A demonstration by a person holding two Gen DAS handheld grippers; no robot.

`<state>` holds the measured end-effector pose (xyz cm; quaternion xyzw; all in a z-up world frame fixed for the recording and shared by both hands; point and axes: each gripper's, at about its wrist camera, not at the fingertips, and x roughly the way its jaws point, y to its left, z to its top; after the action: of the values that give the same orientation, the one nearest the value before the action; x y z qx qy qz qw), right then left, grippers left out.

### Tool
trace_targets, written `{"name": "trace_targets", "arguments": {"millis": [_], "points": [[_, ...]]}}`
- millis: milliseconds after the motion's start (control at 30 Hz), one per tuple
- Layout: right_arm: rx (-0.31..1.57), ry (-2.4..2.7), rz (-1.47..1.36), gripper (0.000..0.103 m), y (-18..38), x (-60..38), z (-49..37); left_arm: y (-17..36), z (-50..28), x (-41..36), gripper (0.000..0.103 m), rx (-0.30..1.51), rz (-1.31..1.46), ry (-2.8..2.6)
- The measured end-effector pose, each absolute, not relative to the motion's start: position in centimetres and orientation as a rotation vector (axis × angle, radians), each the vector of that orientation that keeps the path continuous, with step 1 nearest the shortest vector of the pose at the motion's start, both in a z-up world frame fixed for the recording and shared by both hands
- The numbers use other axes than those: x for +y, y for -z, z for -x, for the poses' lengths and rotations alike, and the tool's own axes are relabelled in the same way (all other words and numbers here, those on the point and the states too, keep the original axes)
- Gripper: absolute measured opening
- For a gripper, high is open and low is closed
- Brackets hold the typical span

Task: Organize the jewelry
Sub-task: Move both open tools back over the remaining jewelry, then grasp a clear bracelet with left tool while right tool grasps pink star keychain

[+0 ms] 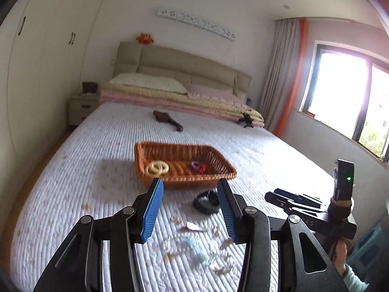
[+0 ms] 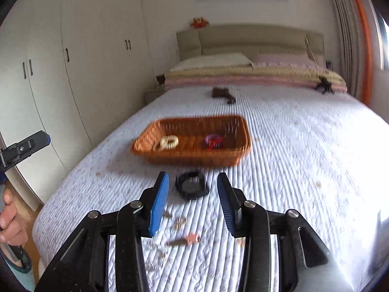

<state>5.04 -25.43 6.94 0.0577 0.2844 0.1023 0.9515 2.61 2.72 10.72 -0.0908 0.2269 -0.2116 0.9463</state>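
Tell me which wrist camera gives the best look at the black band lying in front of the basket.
The right wrist view: the black band lies whole and unobstructed between the open jaws, just short of the basket. In the left wrist view the band is partly hidden behind one jaw.

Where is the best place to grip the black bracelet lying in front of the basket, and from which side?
Grip the black bracelet across the thin band at its near-left edge, coming from above with the right gripper, whose open jaws already flank it. It lies flat on the bed, so probably one finger goes inside the loop.
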Motion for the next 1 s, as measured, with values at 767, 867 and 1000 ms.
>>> {"name": "trace_targets", "arguments": {"millis": [767,867,1000], "points": [[0.898,-0.113,-0.241,0.043,3.4,-23.2,-7.3,4.1,-11.5,0.9,0.047,0.902,0.284,0.446],[0.900,-0.096,-0.239,0.043,3.5,-22.9,-8.0,4.7,-11.9,0.8,0.047,0.935,0.272,0.446],[0.908,-0.077,-0.240,0.043,3.6,-22.7,-8.9,5.0,-12.2,-0.2,0.047,0.947,0.228,0.439]]}}
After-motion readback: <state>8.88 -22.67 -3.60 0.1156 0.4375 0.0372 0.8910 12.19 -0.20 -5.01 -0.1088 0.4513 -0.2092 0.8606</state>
